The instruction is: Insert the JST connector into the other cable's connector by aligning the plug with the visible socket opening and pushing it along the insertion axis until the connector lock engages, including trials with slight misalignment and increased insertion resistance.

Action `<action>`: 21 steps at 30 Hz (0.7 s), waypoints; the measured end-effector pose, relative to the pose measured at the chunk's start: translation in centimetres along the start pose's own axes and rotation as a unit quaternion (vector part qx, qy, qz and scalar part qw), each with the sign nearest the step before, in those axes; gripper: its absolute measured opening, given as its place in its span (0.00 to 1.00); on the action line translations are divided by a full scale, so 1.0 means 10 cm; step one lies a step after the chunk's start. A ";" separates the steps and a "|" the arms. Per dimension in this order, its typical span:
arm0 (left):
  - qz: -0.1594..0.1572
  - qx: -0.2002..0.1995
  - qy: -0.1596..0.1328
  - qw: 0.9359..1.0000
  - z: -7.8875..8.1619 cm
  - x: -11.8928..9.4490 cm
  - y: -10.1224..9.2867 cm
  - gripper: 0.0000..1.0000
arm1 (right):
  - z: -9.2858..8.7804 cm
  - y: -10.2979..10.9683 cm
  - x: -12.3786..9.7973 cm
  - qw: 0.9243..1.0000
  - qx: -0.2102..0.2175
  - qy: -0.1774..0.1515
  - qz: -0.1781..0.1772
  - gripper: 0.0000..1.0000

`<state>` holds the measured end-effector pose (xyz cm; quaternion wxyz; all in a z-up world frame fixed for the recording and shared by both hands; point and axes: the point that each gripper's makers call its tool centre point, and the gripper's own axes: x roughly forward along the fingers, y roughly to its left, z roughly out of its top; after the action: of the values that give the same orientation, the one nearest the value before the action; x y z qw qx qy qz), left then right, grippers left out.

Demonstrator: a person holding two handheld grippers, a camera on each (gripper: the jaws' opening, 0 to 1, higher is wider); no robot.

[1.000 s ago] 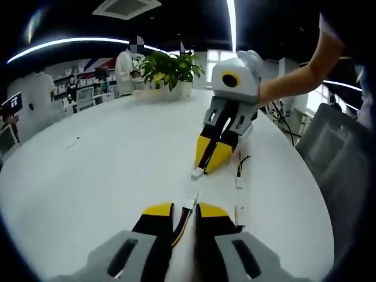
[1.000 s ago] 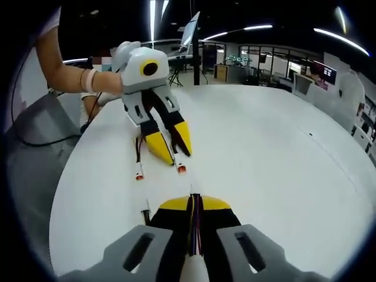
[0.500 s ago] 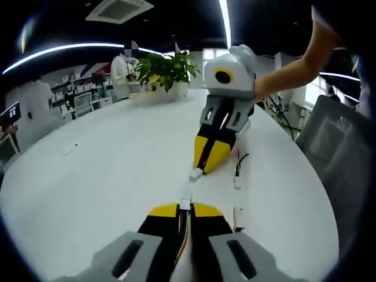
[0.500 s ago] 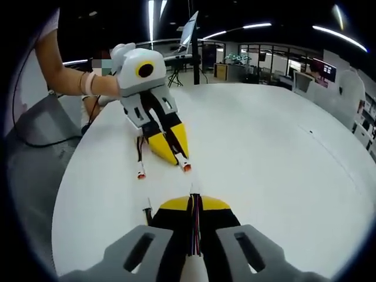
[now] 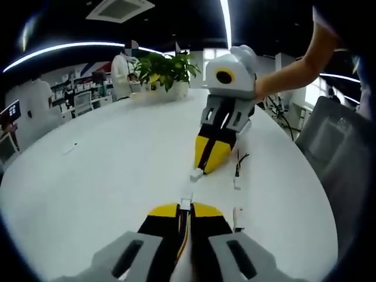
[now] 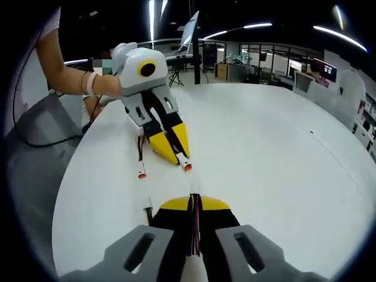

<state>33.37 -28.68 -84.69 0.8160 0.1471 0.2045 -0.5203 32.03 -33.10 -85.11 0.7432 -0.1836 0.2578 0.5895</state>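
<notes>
A: Table (image 5: 106, 170) finish?
B: Smooth white, matt w/ a soft sheen.
A: Grippers?
B: Left gripper (image 5: 185, 210) and right gripper (image 6: 194, 202): yellow tips look like matt plastic, black beneath, pale grey plastic shells, slight gloss.
A: Connectors?
B: White connector (image 5: 196, 174) looks like plastic; wires have thin smooth insulation.

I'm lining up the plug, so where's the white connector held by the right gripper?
In the left gripper view, the white connector sticks out from the right gripper, just above the table, opposite the left gripper.
</notes>
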 end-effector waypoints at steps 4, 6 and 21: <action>-0.002 0.006 -0.001 1.000 0.00 0.00 -0.01 0.00 | 0.00 0.02 0.00 1.000 -0.002 0.001 0.003 0.01; -0.004 0.010 -0.001 1.000 0.01 0.00 -0.02 0.00 | 0.01 0.03 -0.01 1.000 -0.003 0.002 0.005 0.01; -0.007 0.018 0.001 1.000 0.01 -0.01 -0.03 0.00 | 0.06 0.02 0.02 1.000 0.017 -0.010 0.008 0.10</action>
<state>33.05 -28.74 -84.58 0.8096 0.1607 0.1974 -0.5289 31.98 -32.51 -84.74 0.7441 -0.1627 0.2617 0.5928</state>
